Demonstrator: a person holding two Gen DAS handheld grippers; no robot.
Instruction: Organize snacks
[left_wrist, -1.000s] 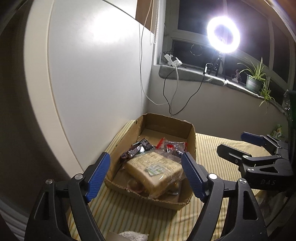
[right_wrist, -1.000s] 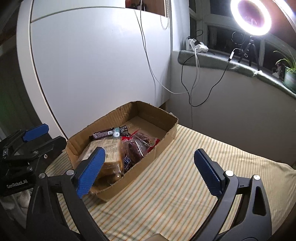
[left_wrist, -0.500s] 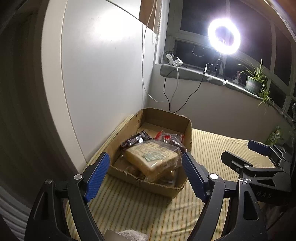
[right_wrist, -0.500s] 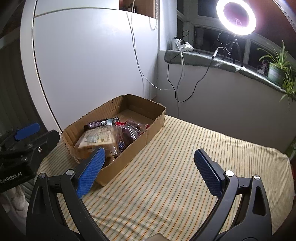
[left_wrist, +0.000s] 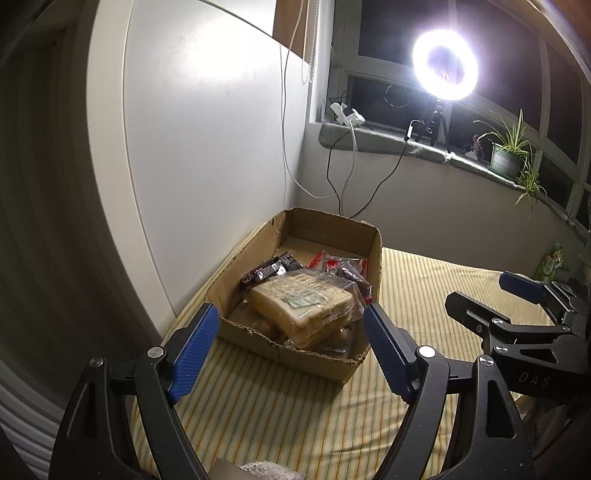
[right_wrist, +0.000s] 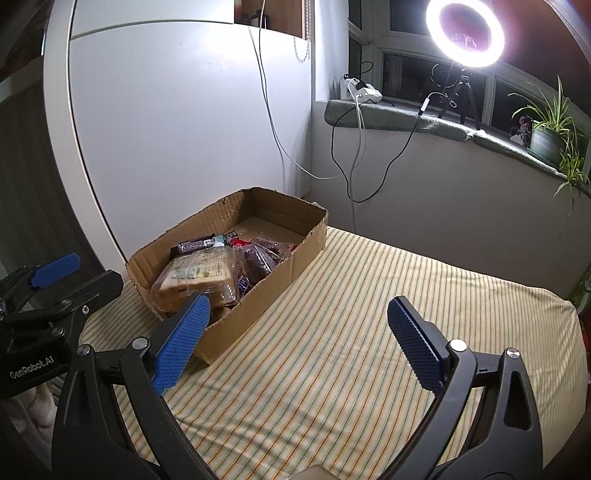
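A brown cardboard box (left_wrist: 375, 258) stands on the striped cloth near the white wall; it also shows in the right wrist view (right_wrist: 295, 258). In it lie a clear-wrapped bread pack (left_wrist: 303, 302) (right_wrist: 199, 275), a dark chocolate bar (left_wrist: 266, 271) (right_wrist: 192, 245) and red and dark snack packets (left_wrist: 343, 267) (right_wrist: 258, 258). My left gripper (left_wrist: 291, 347) is open and empty, just in front of the box. My right gripper (right_wrist: 295, 339) is open and empty, above the cloth to the right of the box. Each gripper shows at the edge of the other's view.
The yellow striped cloth (right_wrist: 369, 314) covers the table. A white cabinet door (right_wrist: 184, 129) stands behind the box. Cables (right_wrist: 351, 166) hang from the window sill. A ring light (right_wrist: 464, 31) and a potted plant (right_wrist: 546, 136) stand on the sill. A green packet (left_wrist: 550, 262) lies far right.
Both grippers have drawn back from the box, which now looks smaller and farther. Both stay open and empty. The snacks in the box have not moved.
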